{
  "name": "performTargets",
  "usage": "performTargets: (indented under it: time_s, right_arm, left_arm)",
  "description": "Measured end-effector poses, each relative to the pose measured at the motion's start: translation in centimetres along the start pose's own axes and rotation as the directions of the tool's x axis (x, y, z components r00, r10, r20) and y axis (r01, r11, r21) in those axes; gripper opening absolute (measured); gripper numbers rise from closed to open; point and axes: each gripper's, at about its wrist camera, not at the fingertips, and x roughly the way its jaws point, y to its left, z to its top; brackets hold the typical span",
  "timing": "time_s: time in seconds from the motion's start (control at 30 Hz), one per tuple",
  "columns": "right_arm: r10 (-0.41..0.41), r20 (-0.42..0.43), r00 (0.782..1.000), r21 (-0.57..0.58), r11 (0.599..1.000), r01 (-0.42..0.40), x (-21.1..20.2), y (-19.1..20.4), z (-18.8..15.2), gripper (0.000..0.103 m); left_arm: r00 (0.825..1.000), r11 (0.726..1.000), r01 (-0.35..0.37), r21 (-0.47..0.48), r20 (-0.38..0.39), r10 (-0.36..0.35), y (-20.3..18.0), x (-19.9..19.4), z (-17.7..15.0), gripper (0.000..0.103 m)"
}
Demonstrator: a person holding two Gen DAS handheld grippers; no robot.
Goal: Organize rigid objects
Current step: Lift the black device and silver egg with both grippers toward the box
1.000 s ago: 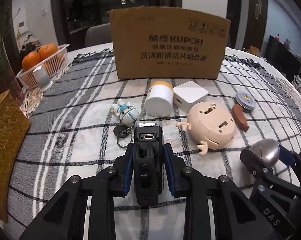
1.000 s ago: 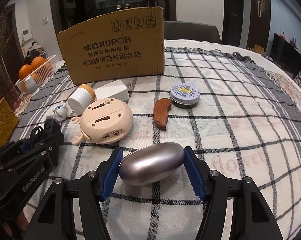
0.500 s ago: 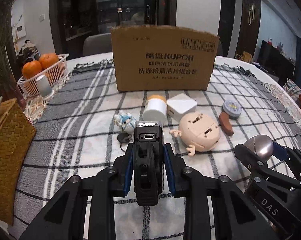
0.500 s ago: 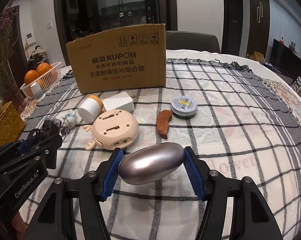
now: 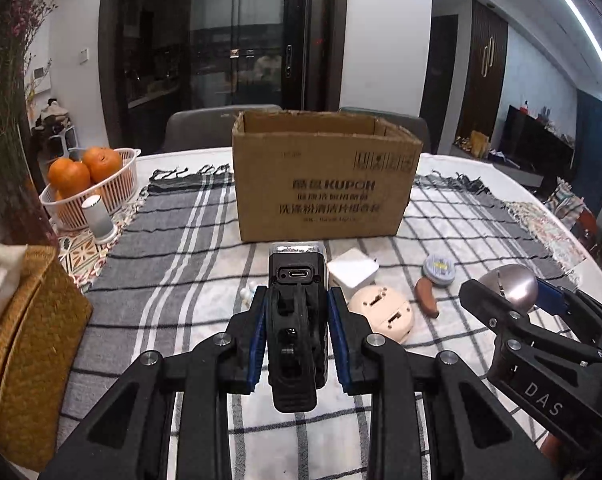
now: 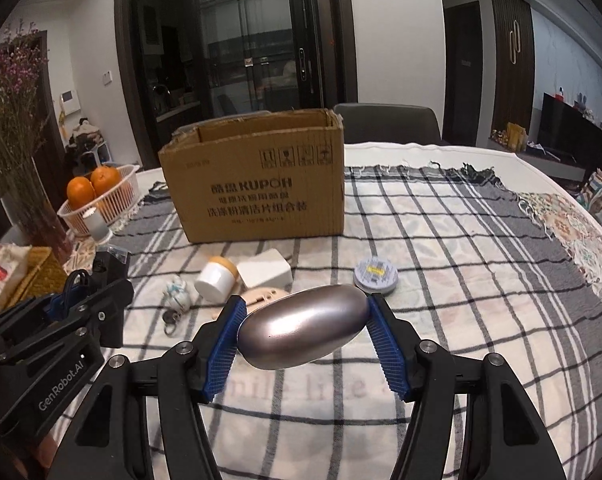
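Over the last second I have lifted both grippers off the checked tablecloth (image 6: 481, 264): the cardboard box (image 5: 325, 184), which showed only its front wall before, now shows its open top and inner walls, and the loose items sit lower in both views. I read that as both picks done and the carry to the box under way, with nothing dropped in yet.

My left gripper (image 5: 297, 328) is clamped on the black flashlight-like gadget (image 5: 295, 320), its blue pads pressing the flanks and the charging-port end sticking out toward 12 o'clock, aimed at the box. My right gripper (image 6: 303, 328) grips the silver egg-shaped object (image 6: 303, 326) by its two ends, the long axis lying across the fingers from 9 to 3 o'clock. From the egg, the box stands at about 11 o'clock, well apart.

Left on the cloth: the white cylinder (image 6: 215, 278), the white adapter (image 6: 265, 272), the round tin (image 6: 375, 274) and the small figurine (image 6: 177, 294).
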Motion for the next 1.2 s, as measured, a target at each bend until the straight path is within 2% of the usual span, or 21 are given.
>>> performTargets:
  time_s: [0.37, 0.7, 0.87, 1.2]
  right_arm:
    - [0.039, 0.044, 0.998, 0.036, 0.999, -0.04, -0.3, 1.3, 4.5, 0.063]
    - [0.074, 0.063, 0.995, 0.058, 0.995, -0.077, 2.2, 1.2, 10.4, 0.063]
    - [0.068, 0.059, 0.996, 0.043, 0.997, -0.071, 3.5, 0.8, 13.4, 0.063]
    - [0.088, -0.013, 0.996, -0.003, 0.996, -0.088, 7.7, 0.9, 19.5, 0.063]
  left_arm:
    - [0.999, 0.999, 0.013, 0.038, 0.044, -0.014, 1.0, 0.1, 4.9, 0.029]
    - [0.997, 0.998, 0.032, 0.061, 0.062, -0.036, 1.1, 2.0, 11.2, 0.029]
    - [0.998, 0.997, 0.048, 0.053, 0.036, -0.05, 1.2, 3.7, 14.1, 0.029]
    - [0.997, 0.998, 0.059, 0.039, -0.05, -0.057, 1.6, 7.4, 18.9, 0.029]
